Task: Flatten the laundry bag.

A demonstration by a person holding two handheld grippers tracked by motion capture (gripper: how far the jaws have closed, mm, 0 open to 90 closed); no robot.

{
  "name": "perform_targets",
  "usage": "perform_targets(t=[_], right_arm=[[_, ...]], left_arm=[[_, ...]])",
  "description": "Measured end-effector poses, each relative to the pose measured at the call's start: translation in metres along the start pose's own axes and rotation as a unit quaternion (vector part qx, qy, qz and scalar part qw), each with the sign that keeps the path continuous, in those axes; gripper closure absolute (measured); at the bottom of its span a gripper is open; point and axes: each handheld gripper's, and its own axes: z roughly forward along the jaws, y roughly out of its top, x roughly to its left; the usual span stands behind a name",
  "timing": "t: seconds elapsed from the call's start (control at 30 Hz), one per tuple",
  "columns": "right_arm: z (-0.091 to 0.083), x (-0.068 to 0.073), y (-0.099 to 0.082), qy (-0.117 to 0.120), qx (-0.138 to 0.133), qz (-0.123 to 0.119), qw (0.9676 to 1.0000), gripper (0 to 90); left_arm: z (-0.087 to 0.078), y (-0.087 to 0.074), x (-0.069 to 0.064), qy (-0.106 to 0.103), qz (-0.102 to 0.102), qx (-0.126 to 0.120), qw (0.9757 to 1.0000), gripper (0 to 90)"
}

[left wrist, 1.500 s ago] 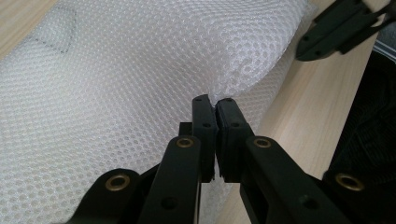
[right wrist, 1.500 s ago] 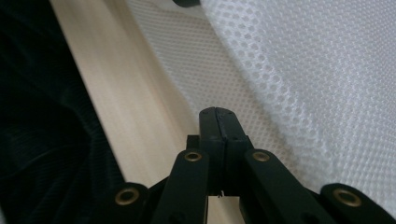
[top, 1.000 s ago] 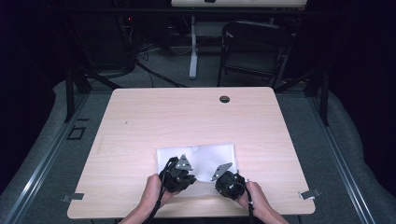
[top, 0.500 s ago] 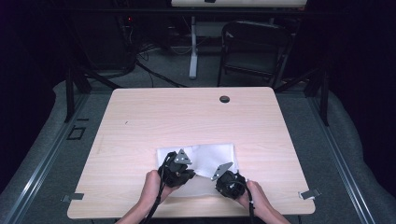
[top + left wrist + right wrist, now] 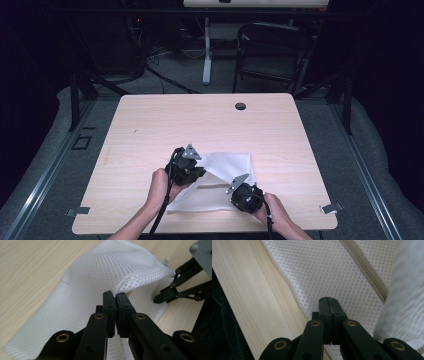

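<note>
A white mesh bag (image 5: 220, 182) lies on the near half of the wooden table (image 5: 210, 125), between the person's two hands. The left gripper (image 5: 186, 169) has its jaws closed on a fold of the bag (image 5: 130, 277); in the left gripper view the mesh is pinched between the tips and raised off the table, so that one layer arches up and over the flat part below. The right gripper (image 5: 244, 192) sits at the bag's near right part. In its own view its jaws are pressed together with the tips (image 5: 329, 305) down on the mesh (image 5: 324, 272); whether any cloth is caught between them cannot be told. A zip seam (image 5: 367, 280) runs slantwise across the bag just beyond those tips, and a blurred flap of raised mesh covers that view's right edge.

In the left gripper view the right gripper (image 5: 180, 287) shows farther off, beside the lifted fold (close, though not touching it).

The rest of the table top is bare wood, with a small dark round grommet (image 5: 240, 106) near the far edge, well apart from the bag. Beyond the table stand a dark folding chair (image 5: 272, 55) and a white post (image 5: 206, 50) on a grey floor, with cables trailing at the left. Nothing lies between the grippers and the bag.
</note>
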Motion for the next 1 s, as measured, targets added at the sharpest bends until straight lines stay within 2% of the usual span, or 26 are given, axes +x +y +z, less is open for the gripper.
perform_targets(t=[0.27, 0.57, 0.7, 1.0], right_arm=[[0.000, -0.001, 0.000, 0.010, 0.001, 0.011, 0.9999, 90.0], [-0.001, -0.003, 0.000, 0.010, 0.008, 0.010, 0.9999, 90.0], [0.000, -0.002, 0.000, 0.016, 0.004, 0.015, 0.9997, 90.0], [-0.002, -0.003, -0.001, 0.025, 0.013, 0.017, 0.9994, 90.0]], left_arm=[[-0.002, 0.021, 0.013, 0.010, 0.002, 0.002, 0.9999, 87.3], [-0.003, 0.036, 0.024, 0.028, -0.001, 0.000, 0.9996, 87.3], [-0.003, 0.043, 0.029, 0.034, -0.004, -0.003, 0.9994, 87.3], [-0.005, 0.054, 0.036, 0.044, -0.007, -0.002, 0.9990, 87.2]])
